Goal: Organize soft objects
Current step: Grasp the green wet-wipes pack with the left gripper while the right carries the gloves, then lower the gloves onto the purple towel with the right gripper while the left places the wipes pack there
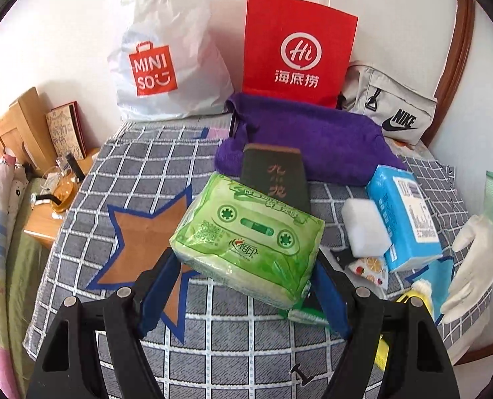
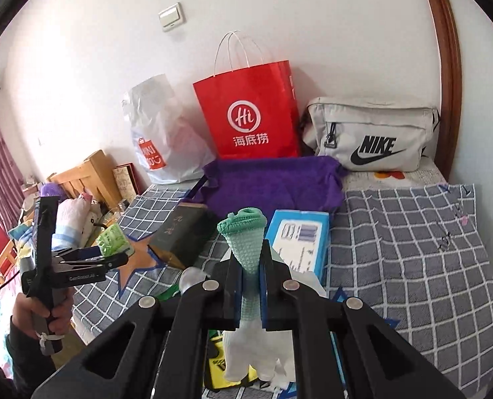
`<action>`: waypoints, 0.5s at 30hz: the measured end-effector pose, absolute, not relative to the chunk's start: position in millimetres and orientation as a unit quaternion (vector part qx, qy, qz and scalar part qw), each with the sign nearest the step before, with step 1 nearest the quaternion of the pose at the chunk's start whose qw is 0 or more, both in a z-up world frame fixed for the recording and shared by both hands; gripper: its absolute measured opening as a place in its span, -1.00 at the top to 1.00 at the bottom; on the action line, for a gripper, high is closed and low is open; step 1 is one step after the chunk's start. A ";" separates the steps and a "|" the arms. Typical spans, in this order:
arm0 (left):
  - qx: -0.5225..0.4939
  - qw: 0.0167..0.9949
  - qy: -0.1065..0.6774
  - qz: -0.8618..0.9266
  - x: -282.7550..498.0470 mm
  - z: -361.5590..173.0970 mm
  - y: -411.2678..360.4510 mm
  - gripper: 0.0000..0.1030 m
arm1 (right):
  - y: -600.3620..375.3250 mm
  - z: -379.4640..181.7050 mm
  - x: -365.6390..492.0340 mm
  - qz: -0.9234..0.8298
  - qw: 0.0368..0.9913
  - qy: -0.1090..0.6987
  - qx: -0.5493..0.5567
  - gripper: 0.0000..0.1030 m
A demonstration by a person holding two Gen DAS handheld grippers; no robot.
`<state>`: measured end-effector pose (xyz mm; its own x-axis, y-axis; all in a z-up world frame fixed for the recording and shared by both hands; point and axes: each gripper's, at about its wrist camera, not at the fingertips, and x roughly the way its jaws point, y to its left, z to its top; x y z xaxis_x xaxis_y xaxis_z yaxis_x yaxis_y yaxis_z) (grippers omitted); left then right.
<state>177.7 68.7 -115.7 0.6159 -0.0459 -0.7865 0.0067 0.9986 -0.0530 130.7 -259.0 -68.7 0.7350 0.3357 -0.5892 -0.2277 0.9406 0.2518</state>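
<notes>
- Left wrist view: the left gripper (image 1: 246, 266) clamps one crinkly green tissue pack (image 1: 246, 236) between its blue pads, lifted above the checked cloth (image 1: 146, 173).
- Right wrist view: the right gripper (image 2: 251, 286) pinches one knitted white glove (image 2: 249, 256) at its ribbed green cuff, fingers dangling.
- Beside them lie one white foam block (image 1: 367, 226), one glossy blue tissue pack (image 1: 402, 212) and one dark box (image 1: 274, 176).
- Open cloth spreads to the right edge.
- Farther back: one fuzzy purple towel (image 1: 312, 139), then three bags at the wall: white plastic bag (image 1: 166, 50), red paper bag (image 1: 299, 46), grey fabric pouch (image 1: 389, 106).
</notes>
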 end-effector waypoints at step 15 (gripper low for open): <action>0.006 0.911 0.412 0.009 242.0 -62.4 45.8 -0.49 | -252.1 -35.9 221.5 0.129 0.936 0.323 0.047 0.85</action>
